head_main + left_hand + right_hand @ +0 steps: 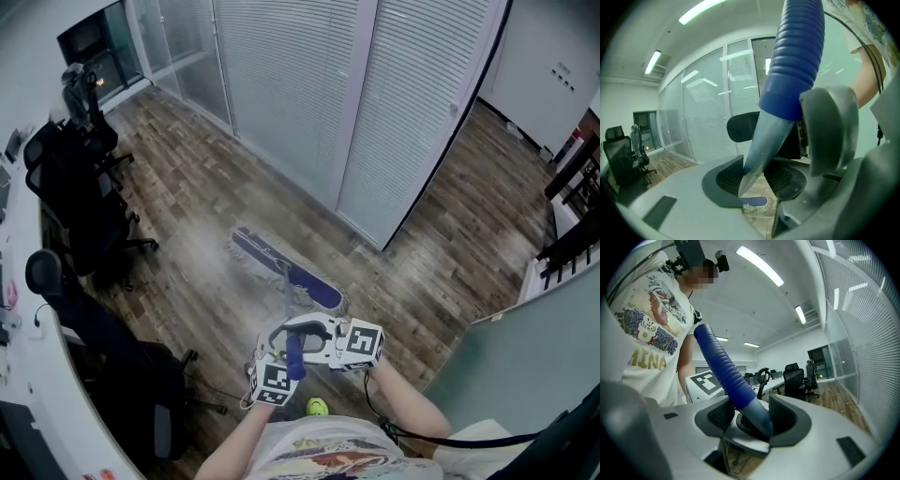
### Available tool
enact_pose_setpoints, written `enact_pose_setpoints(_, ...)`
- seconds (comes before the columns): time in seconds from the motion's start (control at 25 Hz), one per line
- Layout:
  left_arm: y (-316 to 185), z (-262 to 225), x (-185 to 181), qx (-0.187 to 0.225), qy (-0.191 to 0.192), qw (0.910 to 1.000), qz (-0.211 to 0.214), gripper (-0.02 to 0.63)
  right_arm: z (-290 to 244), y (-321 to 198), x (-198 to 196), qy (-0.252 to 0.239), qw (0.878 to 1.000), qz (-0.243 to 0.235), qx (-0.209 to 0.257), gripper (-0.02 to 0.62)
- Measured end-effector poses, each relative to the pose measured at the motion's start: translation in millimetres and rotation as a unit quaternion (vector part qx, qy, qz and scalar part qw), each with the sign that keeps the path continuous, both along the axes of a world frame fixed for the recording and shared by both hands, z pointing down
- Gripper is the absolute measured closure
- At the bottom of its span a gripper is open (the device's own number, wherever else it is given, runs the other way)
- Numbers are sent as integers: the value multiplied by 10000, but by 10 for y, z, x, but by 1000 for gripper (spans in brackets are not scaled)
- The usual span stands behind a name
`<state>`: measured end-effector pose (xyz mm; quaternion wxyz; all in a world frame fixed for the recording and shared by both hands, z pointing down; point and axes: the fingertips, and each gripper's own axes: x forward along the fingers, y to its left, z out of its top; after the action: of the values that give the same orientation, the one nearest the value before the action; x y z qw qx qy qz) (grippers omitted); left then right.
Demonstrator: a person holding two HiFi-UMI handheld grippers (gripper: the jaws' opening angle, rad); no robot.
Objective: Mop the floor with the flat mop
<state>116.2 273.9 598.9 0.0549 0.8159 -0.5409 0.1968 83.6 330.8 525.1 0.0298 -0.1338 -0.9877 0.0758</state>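
The flat mop's purple head (291, 270) with its pale fringe lies on the wood floor just ahead of me, near the blind-covered glass wall. Its handle (294, 356) has a blue ribbed grip and rises towards my chest. My left gripper (281, 349) is shut on the handle low down. In the left gripper view the grey pole (764, 145) passes between the pads of the left gripper (759, 180), with the mop head (754, 202) showing below. My right gripper (309, 330) is shut on the handle from the right. In its own view the right gripper (752, 420) has its pads round the blue grip (726, 371).
Black office chairs (84, 206) and a white desk edge (19, 309) line the left side. The glass wall with blinds (309, 94) runs across the back. A green partition (534, 375) stands at the right. A small yellow-green object (317, 406) lies on the floor by my feet.
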Motion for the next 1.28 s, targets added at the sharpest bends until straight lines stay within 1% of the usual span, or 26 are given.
enact_pose_setpoints(0.24,-484,31,-517,-78,67,9999,27,485,47,-476,-533,109,9999,26,23,380)
enact_pose_setpoints(0.44,-921,10,-909,-149,104,9997,165,485,27,-922,-944,163,9998,136,-3,379)
enact_pose_setpoints(0.76,-1553,-33,-1566,-31,33,9997,235,489,-22,-1560,-1613,84,9996,240,90,379)
enact_pose_setpoints(0.88,-1696,34,-1707,-147,34,9995,292,489,46,-1706,-1771,167,9996,235,63,379)
enact_pose_setpoints(0.96,-1801,58,-1765,-150,23,9993,337,489,72,-1812,-1828,166,9995,270,62,379)
enact_pose_setpoints(1.28,-2552,57,-1941,-147,-74,9992,364,491,71,-2562,-1999,18,9995,308,105,379)
